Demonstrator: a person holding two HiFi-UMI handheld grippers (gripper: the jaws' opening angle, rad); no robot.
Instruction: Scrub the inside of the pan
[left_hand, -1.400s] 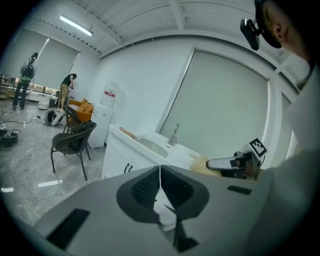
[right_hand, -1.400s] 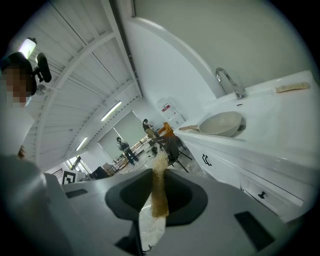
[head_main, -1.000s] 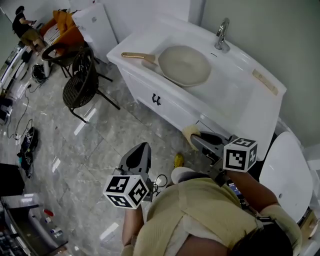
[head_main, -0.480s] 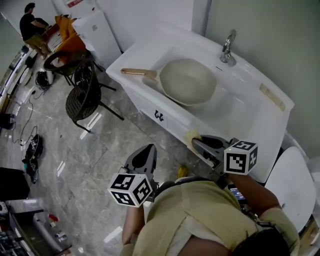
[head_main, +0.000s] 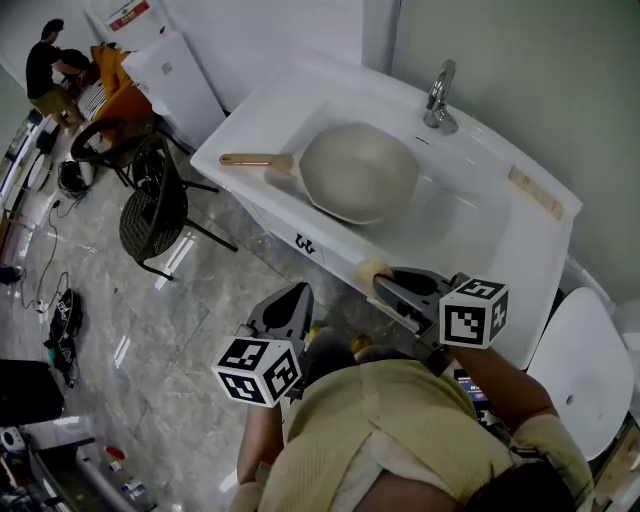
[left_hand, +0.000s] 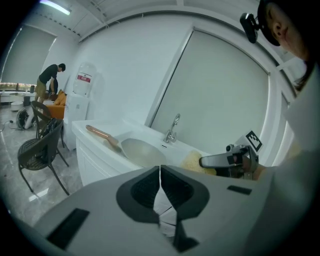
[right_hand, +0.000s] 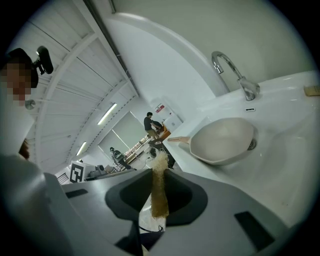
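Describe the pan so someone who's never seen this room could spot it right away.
Find the white sink against the wall, with a chrome faucet at its back. In the basin just in front of the faucet sits the pan, round, pale beige and open side up. It alone has a long tan handle, which lies across the sink's rim.

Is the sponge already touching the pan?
No, the sponge in the right gripper is at the sink's front edge, apart from the pan.
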